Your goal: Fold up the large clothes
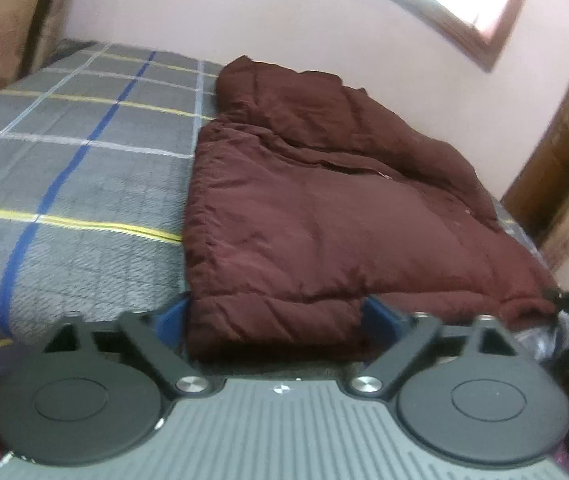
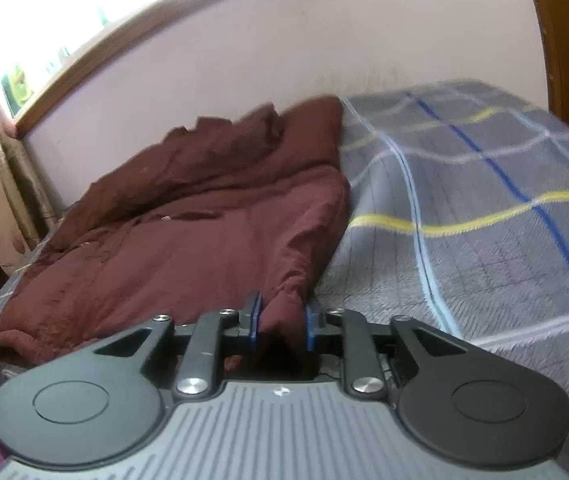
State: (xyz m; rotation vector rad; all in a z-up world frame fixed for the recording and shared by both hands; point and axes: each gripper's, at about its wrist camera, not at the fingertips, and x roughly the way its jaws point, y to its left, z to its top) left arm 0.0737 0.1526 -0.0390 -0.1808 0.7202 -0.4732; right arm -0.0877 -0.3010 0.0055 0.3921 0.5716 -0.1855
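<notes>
Pinching one maroon jacket [image 2: 188, 240], right tongs [image 2: 282, 318], left tongs [image 1: 274, 320] spread, one plaid bed [image 1: 76, 160]

A: Left gripper [image 1: 276, 320] build?
B: Grey ribbed housing, two black round discs, black link arms on silver screws, blue pads [image 1: 378, 320].
A: Right gripper [image 2: 282, 322]?
B: Same; small white mark at the housing's front edge.
</notes>
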